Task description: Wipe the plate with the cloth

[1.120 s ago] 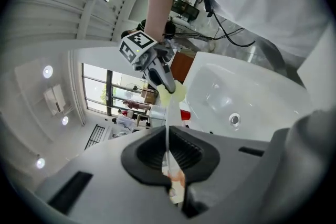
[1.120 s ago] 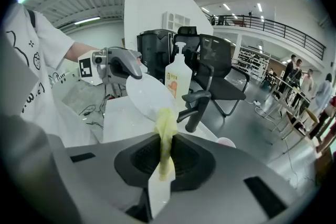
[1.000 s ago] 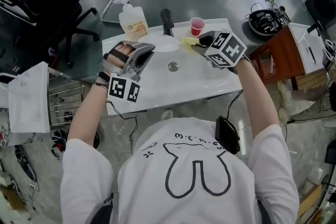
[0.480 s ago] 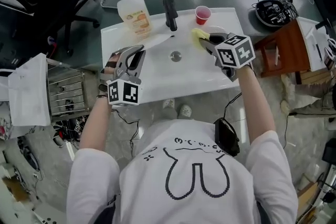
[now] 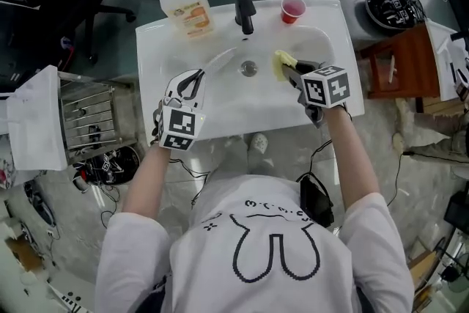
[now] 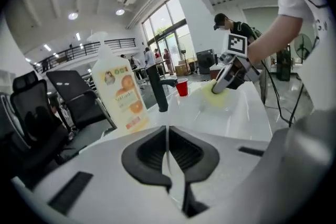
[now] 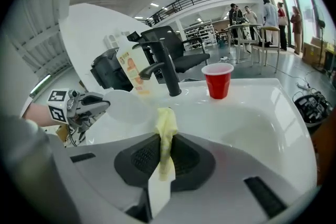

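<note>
A thin white plate (image 5: 220,59) stands almost edge-on over the left of the white sink (image 5: 220,113). My left gripper (image 5: 196,77) is shut on its near rim. In the left gripper view the plate (image 6: 167,136) shows only as a thin pale line between the closed jaws. The right gripper view shows the plate's (image 7: 119,106) round face beside the left gripper (image 7: 97,104). My right gripper (image 5: 292,72) is shut on a yellow cloth (image 5: 281,64) over the right of the basin. The cloth (image 7: 167,134) sticks up from between those jaws, apart from the plate.
At the sink's back edge stand a soap bottle (image 5: 187,7), a black faucet (image 5: 243,7) and a red cup (image 5: 292,9). The drain (image 5: 249,68) lies mid-basin. A wire rack (image 5: 91,128) is at the left, a wooden table (image 5: 399,59) at the right.
Both grippers have sunk toward the basin. The left one has rolled, turning the plate from a flat oval to nearly edge-on. The cloth stays gripped in the right gripper.
</note>
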Tool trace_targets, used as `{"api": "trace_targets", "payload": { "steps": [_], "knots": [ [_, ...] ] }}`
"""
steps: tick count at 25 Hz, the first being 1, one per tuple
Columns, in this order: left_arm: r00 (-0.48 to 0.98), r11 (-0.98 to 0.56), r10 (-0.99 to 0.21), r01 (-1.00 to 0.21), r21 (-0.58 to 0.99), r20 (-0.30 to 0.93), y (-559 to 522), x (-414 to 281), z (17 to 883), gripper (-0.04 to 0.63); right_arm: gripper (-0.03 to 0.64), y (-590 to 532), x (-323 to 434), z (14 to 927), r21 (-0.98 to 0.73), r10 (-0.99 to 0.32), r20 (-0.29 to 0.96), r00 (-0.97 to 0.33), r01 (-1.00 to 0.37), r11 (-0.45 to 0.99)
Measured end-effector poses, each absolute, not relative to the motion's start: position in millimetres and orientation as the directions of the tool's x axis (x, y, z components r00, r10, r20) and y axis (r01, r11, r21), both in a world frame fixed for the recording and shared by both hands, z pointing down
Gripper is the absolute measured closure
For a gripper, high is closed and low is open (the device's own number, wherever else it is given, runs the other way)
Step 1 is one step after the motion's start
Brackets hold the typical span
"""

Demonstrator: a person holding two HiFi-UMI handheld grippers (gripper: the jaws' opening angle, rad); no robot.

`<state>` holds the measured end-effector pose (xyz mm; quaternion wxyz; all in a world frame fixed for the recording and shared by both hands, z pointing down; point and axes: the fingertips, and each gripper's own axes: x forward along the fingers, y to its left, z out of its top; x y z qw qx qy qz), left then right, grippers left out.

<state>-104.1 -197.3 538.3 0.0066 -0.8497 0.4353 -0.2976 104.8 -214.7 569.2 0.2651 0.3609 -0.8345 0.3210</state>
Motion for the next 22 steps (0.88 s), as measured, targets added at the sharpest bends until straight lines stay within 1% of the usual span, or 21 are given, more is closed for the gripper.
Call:
{"api": "trace_targets", "payload": {
  "steps": [3,5,8,11,14,17,19,22],
  "knots": [
    [0.447,-0.613,-0.726,-0.765,-0.197,0.522,-203,-104,548,0.577,0.566,-212,103,581,-0.356,-0.43,0.686,-0.587,-0.786,0.505],
    [0.453,-0.598,-0.71,-0.793,-0.121,0.54,-208,-103,555,0.577,0.566,-211,100,585,-0.377,-0.441,0.678,-0.588,-0.793,0.478],
    [0.483,-0.548,-0.67,-0.834,0.062,0.563,-213,-100,569,0.577,0.566,-206,97,597,-0.4,-0.45,0.673,-0.586,-0.801,0.445],
    [0.516,-0.477,-0.633,-0.847,0.234,0.577,-219,-100,586,0.577,0.566,-204,96,609,-0.401,-0.455,0.686,-0.568,-0.816,0.416],
    [0.545,-0.342,-0.565,-0.838,0.425,0.62,-220,-103,612,0.577,0.566,-205,95,615,-0.408,-0.468,0.686,-0.557,-0.828,0.385],
    [0.605,-0.167,-0.491,-0.771,0.614,0.626,-221,-100,634,0.577,0.566,-206,95,616,-0.419,-0.482,0.68,-0.553,-0.832,0.363],
    [0.637,-0.074,-0.452,-0.724,0.686,0.624,-221,-97,646,0.577,0.566,-207,97,617,-0.423,-0.494,0.676,-0.547,-0.837,0.348],
    [0.649,0.006,-0.399,-0.705,0.709,0.648,-221,-94,663,0.577,0.566,-208,99,619,-0.439,-0.511,0.667,-0.543,-0.84,0.32]
  ]
}}
